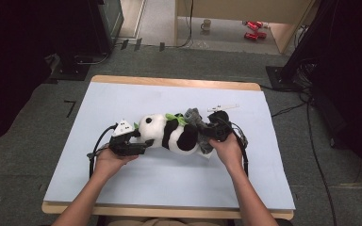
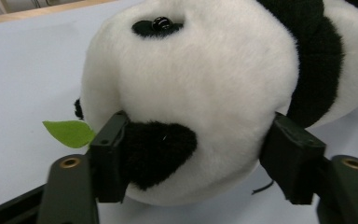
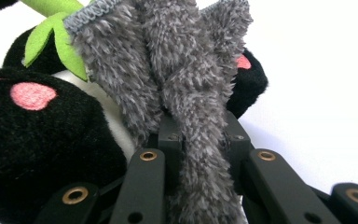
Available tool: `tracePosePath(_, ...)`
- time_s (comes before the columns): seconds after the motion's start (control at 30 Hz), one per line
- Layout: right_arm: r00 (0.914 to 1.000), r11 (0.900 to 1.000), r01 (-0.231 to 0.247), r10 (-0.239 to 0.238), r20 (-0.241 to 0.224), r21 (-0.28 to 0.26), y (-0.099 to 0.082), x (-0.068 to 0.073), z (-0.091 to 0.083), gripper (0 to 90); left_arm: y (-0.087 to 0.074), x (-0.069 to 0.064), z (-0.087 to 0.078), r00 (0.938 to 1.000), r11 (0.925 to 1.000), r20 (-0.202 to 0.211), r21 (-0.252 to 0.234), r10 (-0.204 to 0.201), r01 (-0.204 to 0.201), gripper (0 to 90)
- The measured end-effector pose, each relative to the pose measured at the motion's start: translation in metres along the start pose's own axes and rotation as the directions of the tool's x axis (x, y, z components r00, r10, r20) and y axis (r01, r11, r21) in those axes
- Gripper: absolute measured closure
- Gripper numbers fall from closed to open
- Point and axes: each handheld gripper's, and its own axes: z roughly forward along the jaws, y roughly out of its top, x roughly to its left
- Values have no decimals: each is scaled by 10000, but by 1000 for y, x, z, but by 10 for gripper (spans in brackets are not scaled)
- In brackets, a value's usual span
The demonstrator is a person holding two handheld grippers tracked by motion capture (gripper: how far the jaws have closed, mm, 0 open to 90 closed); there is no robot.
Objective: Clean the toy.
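A black-and-white plush panda (image 1: 169, 134) lies on its side in the middle of the pale mat (image 1: 122, 99), head to the left. My left gripper (image 1: 143, 141) comes in from the left; in the left gripper view its two pads press on either side of the panda's head (image 2: 191, 93), one on a black patch, so it is shut on the head. A green felt leaf (image 2: 70, 133) sticks out beside the left jaw. My right gripper (image 1: 209, 132) is shut on a grey fluffy cloth (image 3: 182, 70) at the panda's feet (image 3: 37, 135), which have pink paw marks.
A small white flat piece (image 1: 224, 107) lies on the mat behind the right gripper. The table's wooden edge (image 1: 174, 83) runs along the back. On the floor beyond stand a mug (image 1: 206, 24) and red objects (image 1: 253, 29); dark equipment stands on both sides.
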Motion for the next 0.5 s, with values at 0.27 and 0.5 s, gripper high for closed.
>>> tracePosePath(0.27,9987,9984,-483,479,-147,-293,6,-6,-18,758,3,0,-3,9992,9992,221,223,-345,340,476)
tracePosePath(0.5,9991,9972,-425,429,38,-611,35,-3,-48,758,10,-2,-6,9951,9955,341,240,-929,922,494)
